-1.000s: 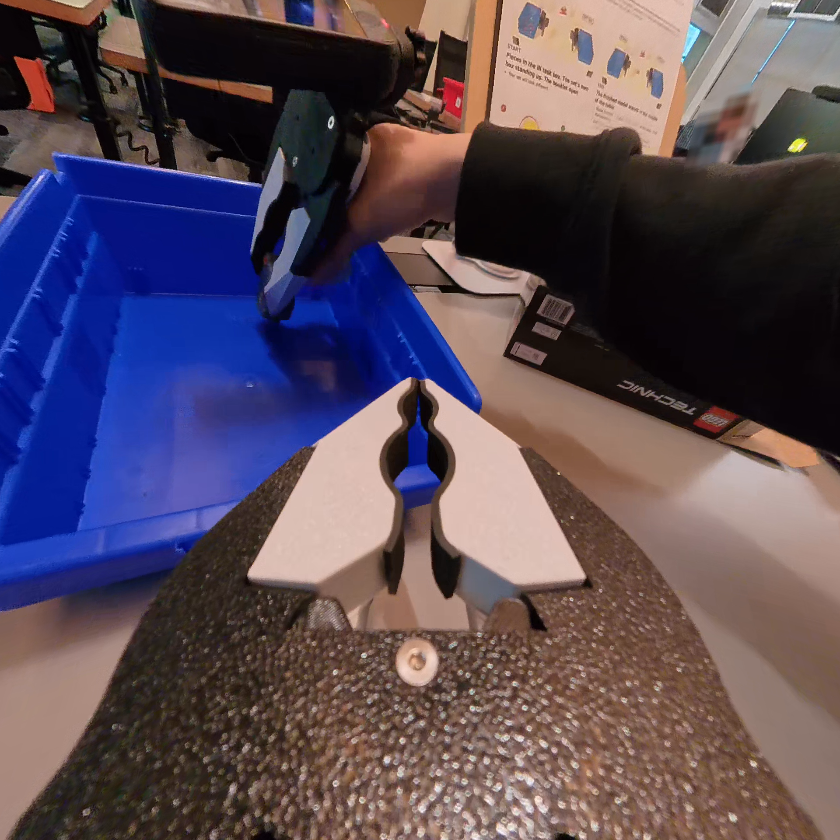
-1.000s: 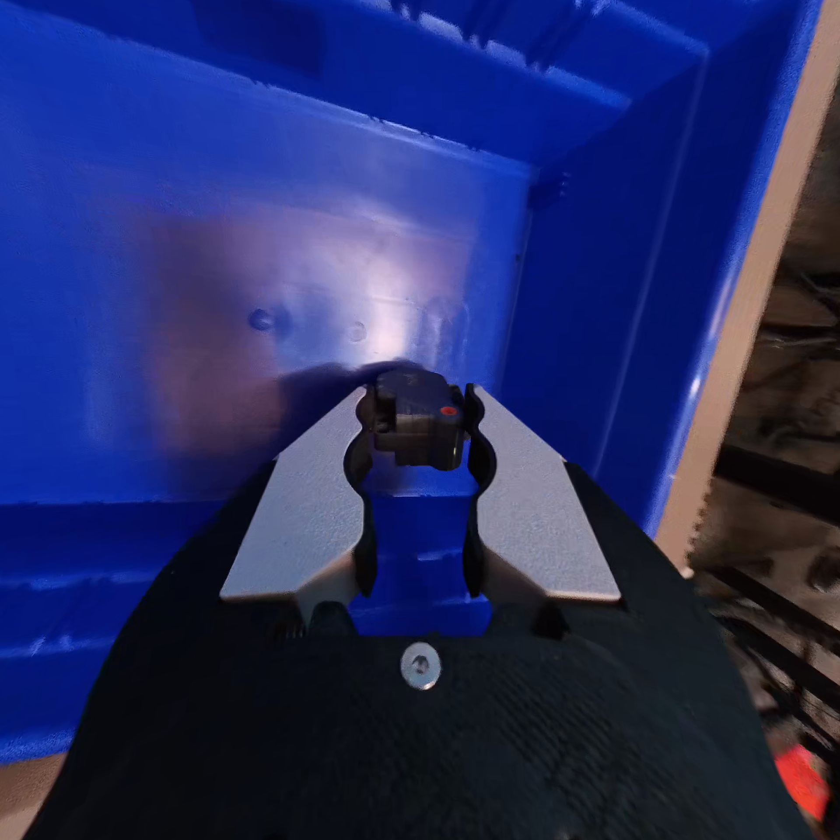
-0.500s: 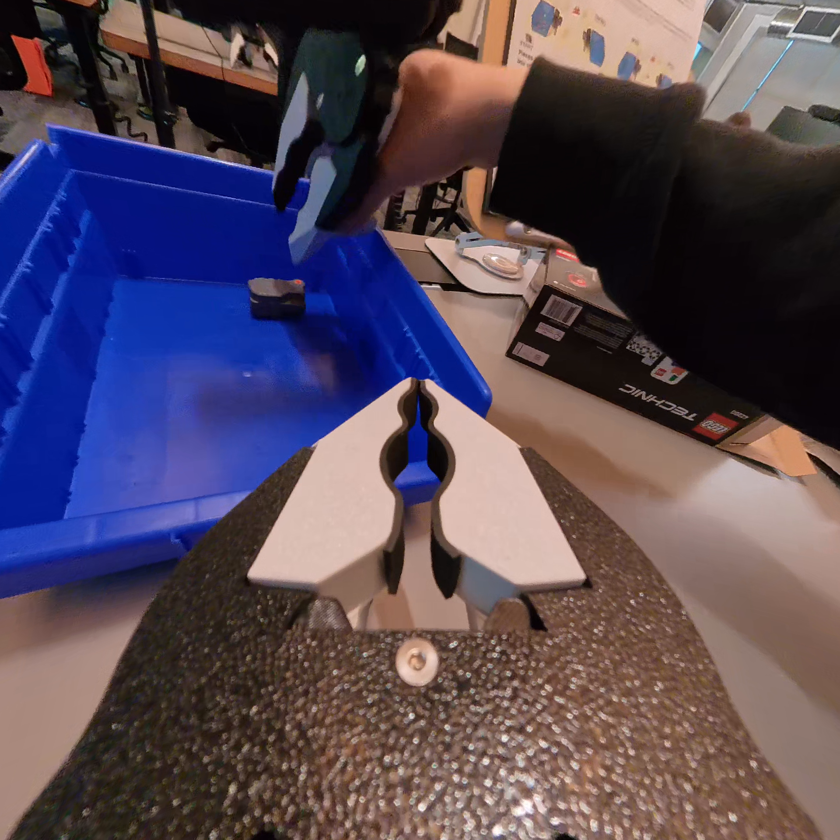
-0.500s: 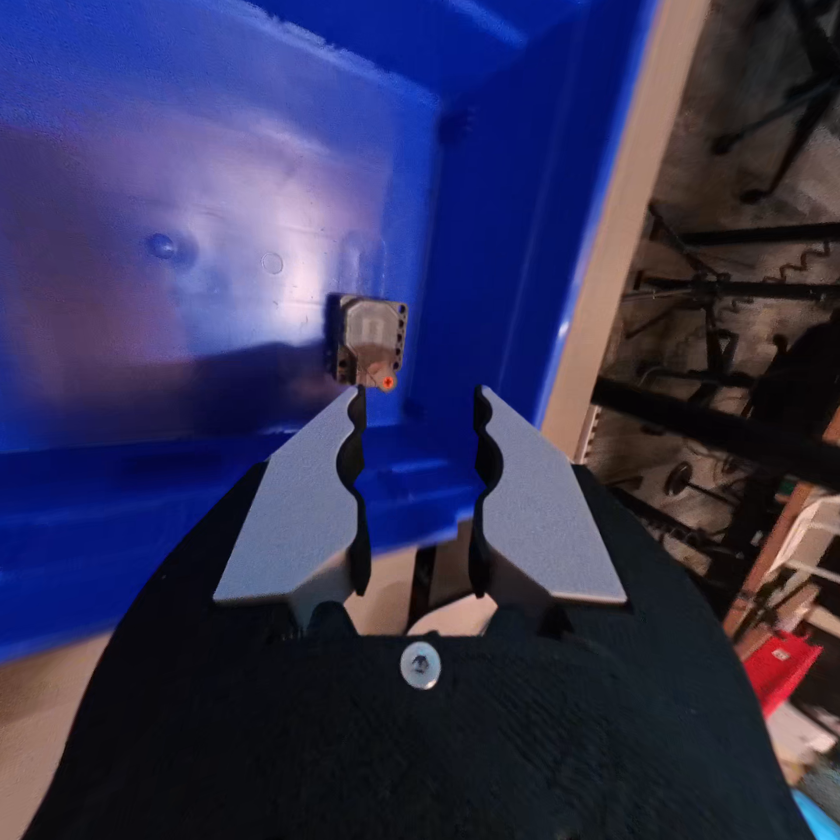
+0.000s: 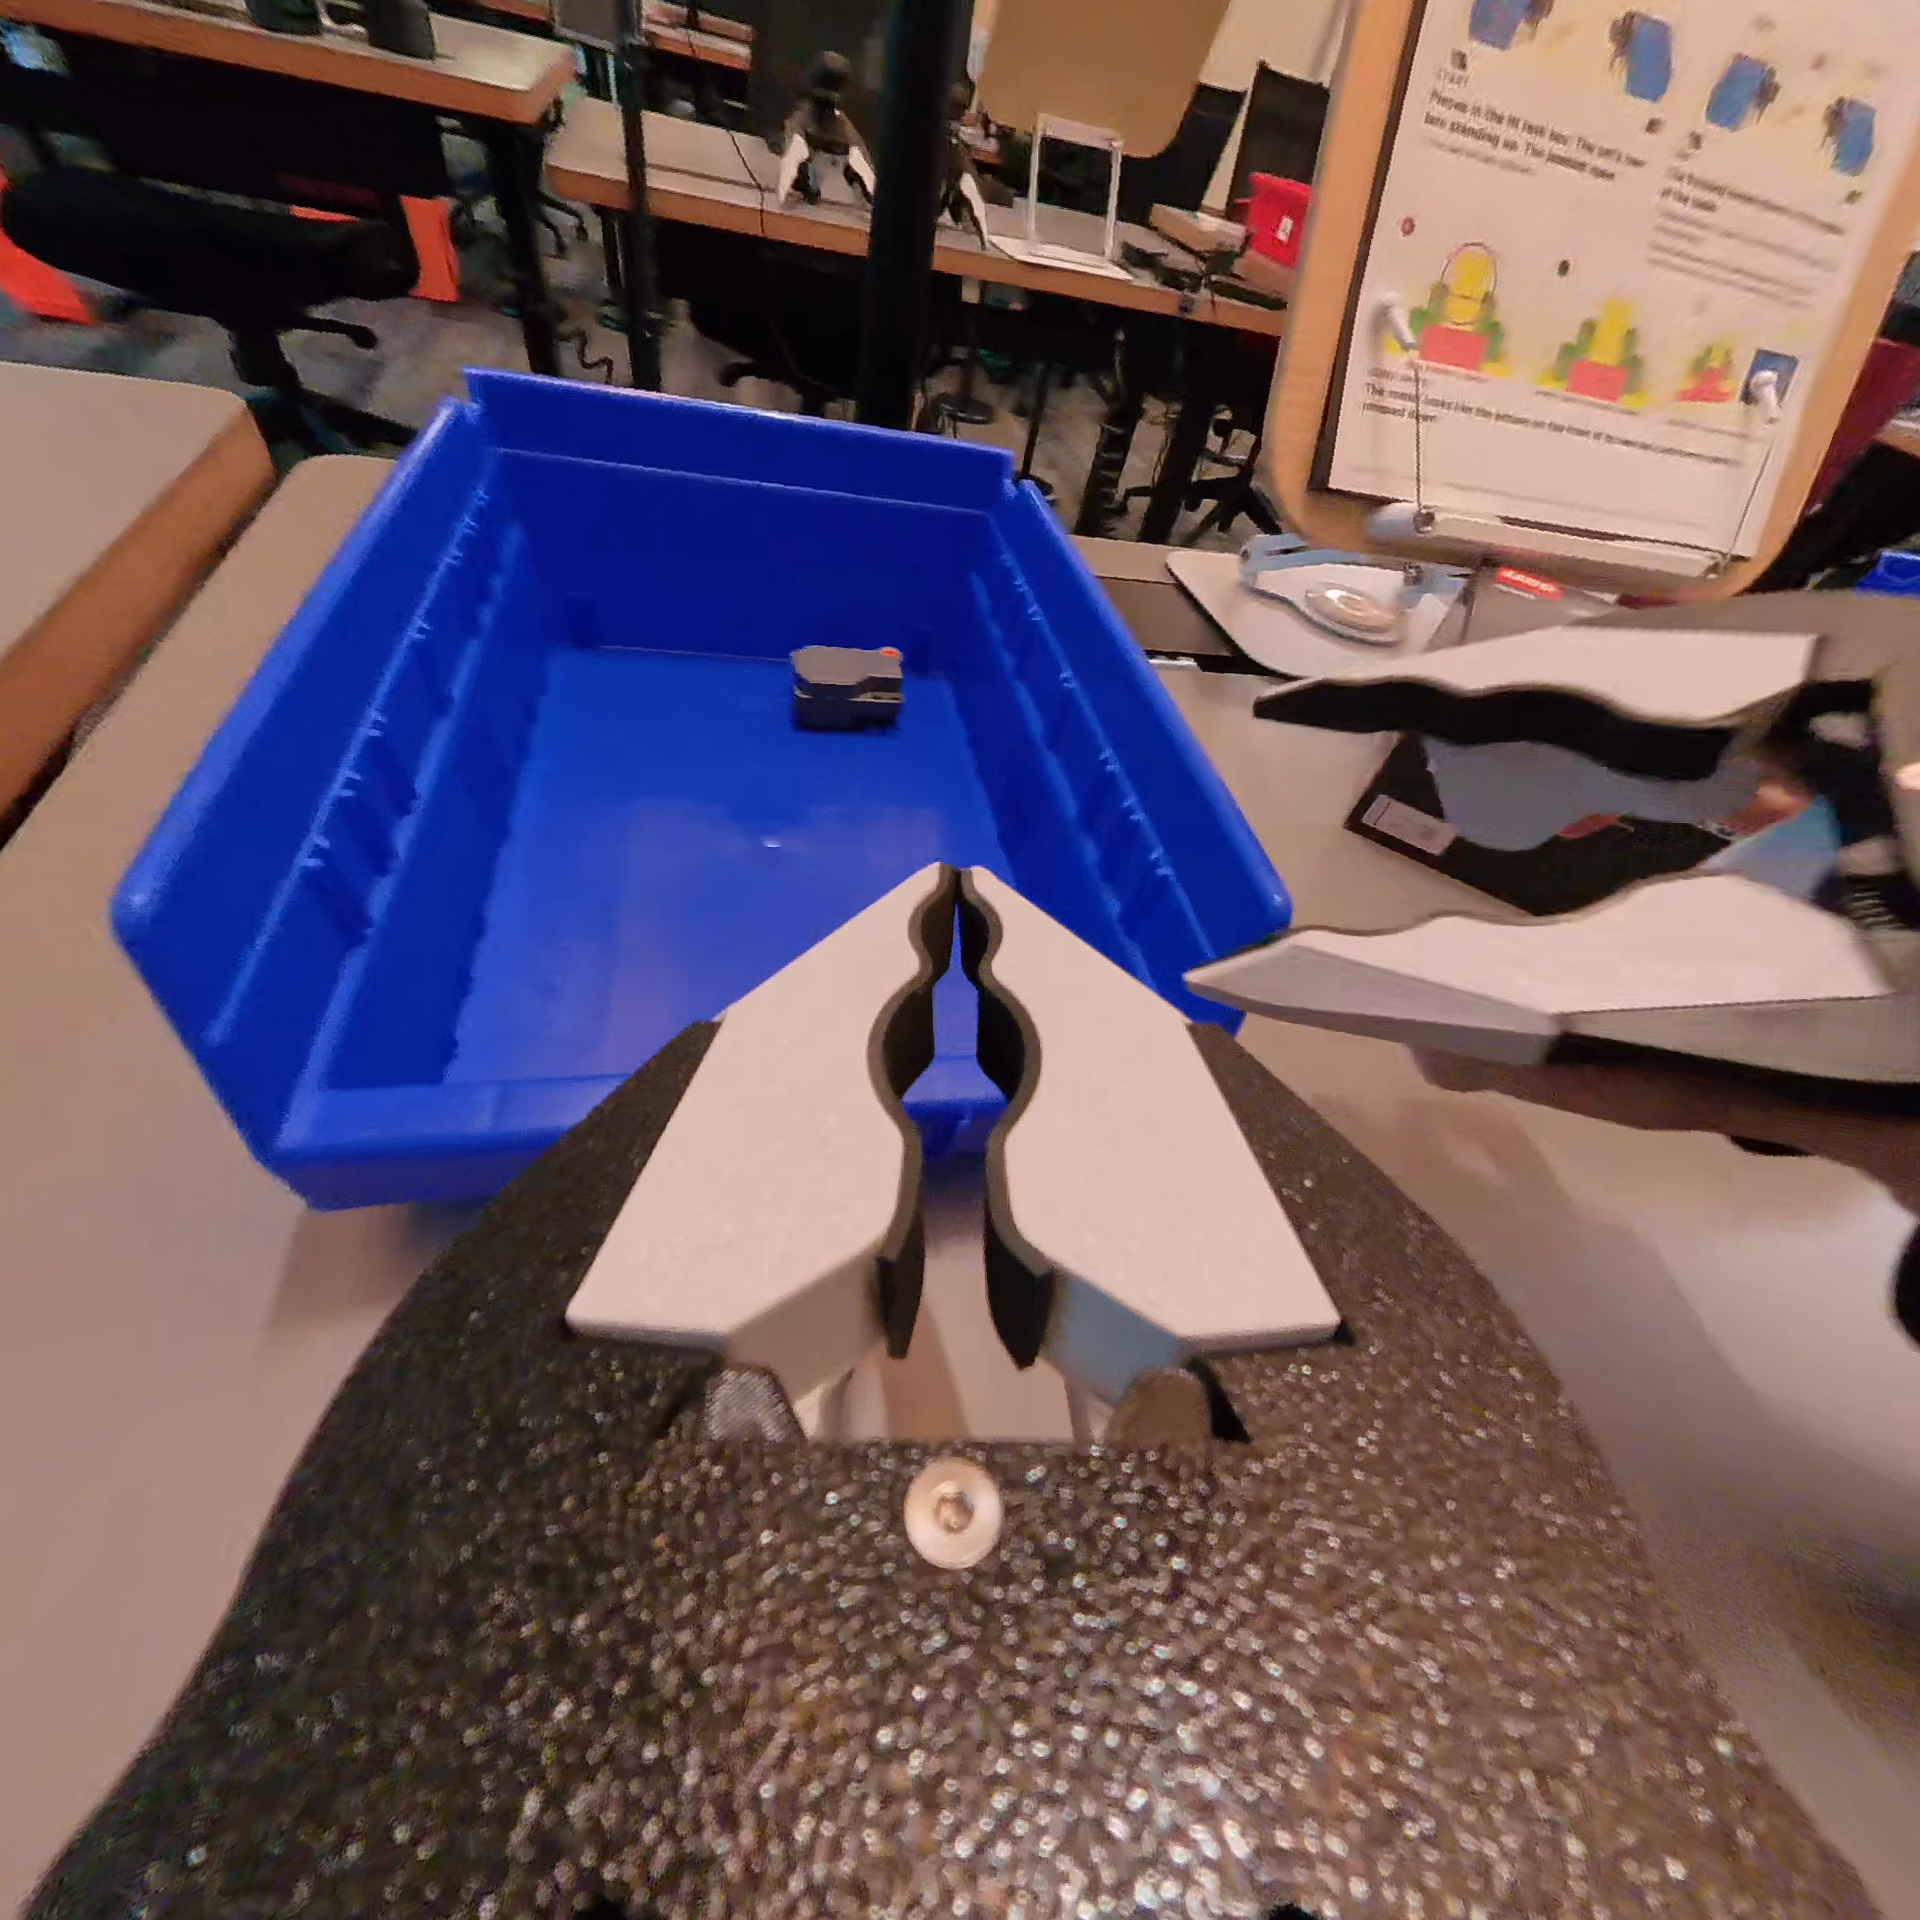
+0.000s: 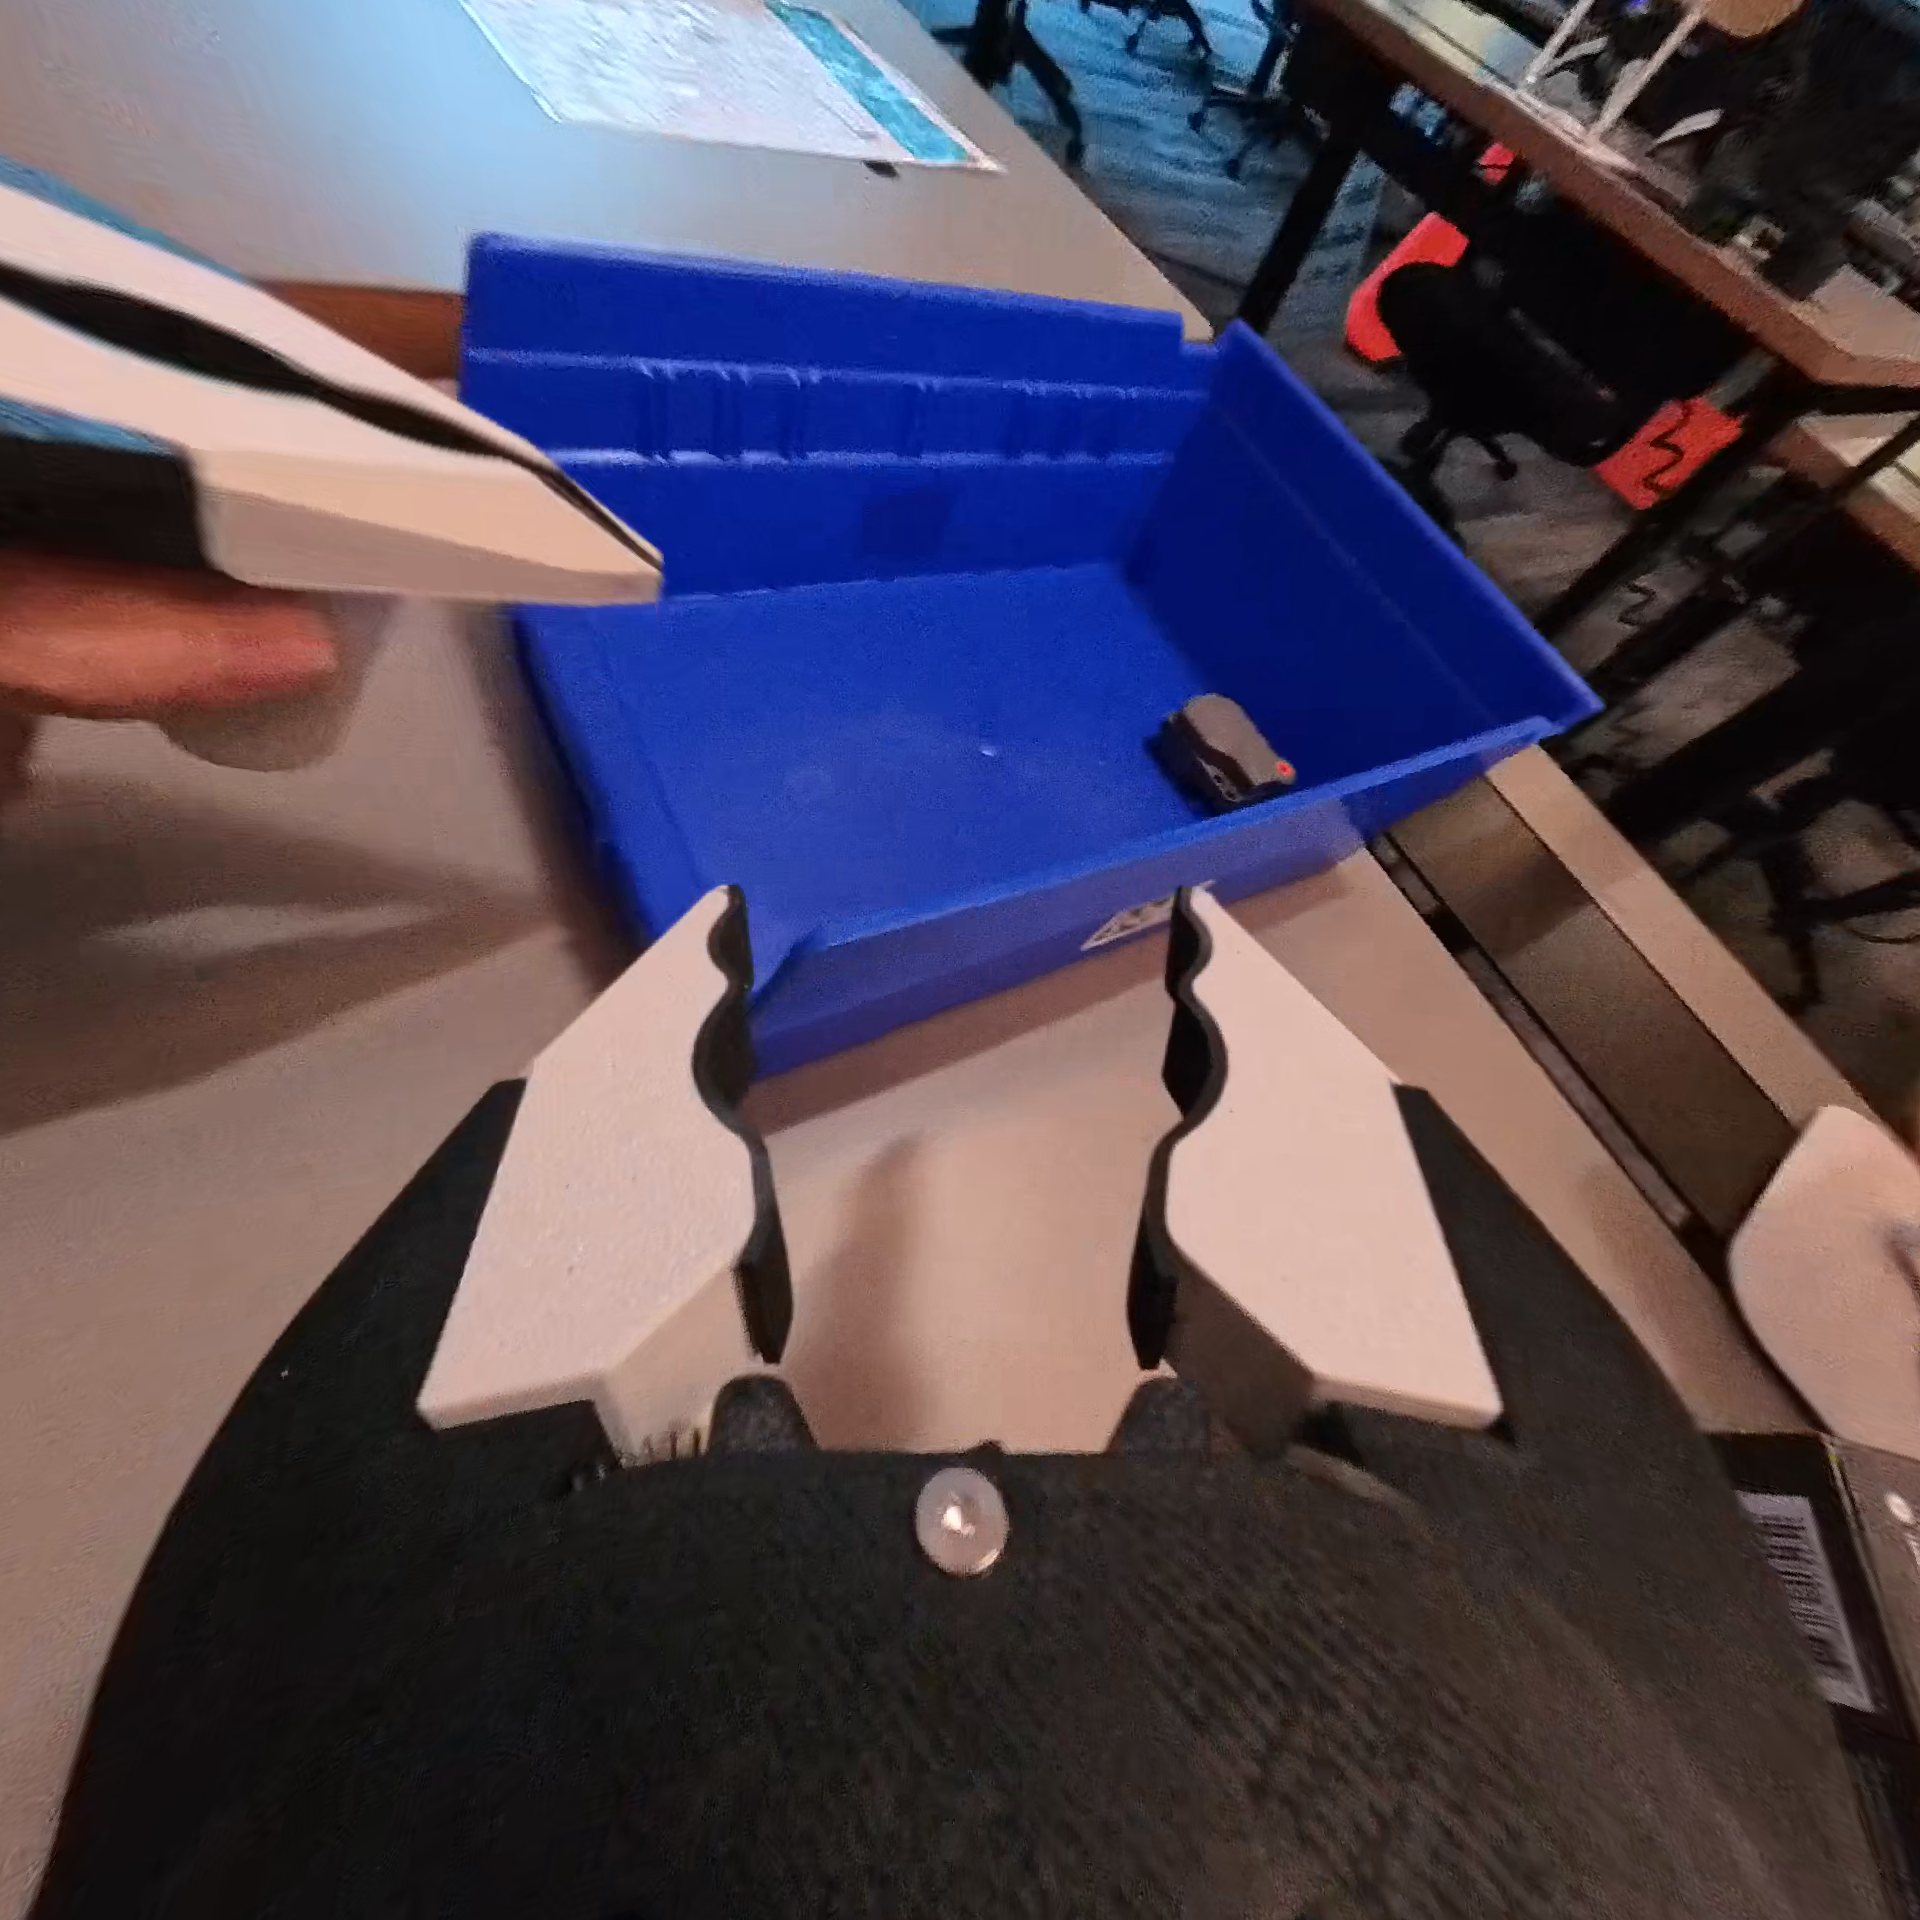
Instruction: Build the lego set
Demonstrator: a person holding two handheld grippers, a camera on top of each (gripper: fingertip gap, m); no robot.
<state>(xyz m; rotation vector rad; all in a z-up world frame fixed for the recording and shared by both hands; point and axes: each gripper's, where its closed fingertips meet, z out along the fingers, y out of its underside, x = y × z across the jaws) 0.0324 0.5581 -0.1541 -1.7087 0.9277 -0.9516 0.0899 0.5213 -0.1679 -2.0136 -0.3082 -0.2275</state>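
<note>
A small dark grey lego piece (image 5: 847,688) with an orange dot lies on the floor of the blue bin (image 5: 436,582), near its far right corner; it also shows in the right wrist view (image 6: 1226,750) inside the bin (image 6: 1351,582). My left gripper (image 5: 954,883) is shut and empty, above the bin's near wall. My right gripper (image 6: 956,914) is open and empty, outside the bin over the table. The right gripper also shows at the right of the left wrist view (image 5: 1226,842), and the left gripper at the upper left of the right wrist view (image 6: 649,561).
A black lego box (image 5: 1538,862) lies on the beige table (image 5: 156,1247) right of the bin. An instruction board (image 5: 1590,249) stands behind it on a white base (image 5: 1309,613). The table edge (image 6: 1621,935) runs just past the bin. Other desks and chairs stand beyond.
My right gripper let go of the grey lego piece in the bin, opened, and drew back out of the bin to the right. My left gripper stayed shut and pulled back a little.
</note>
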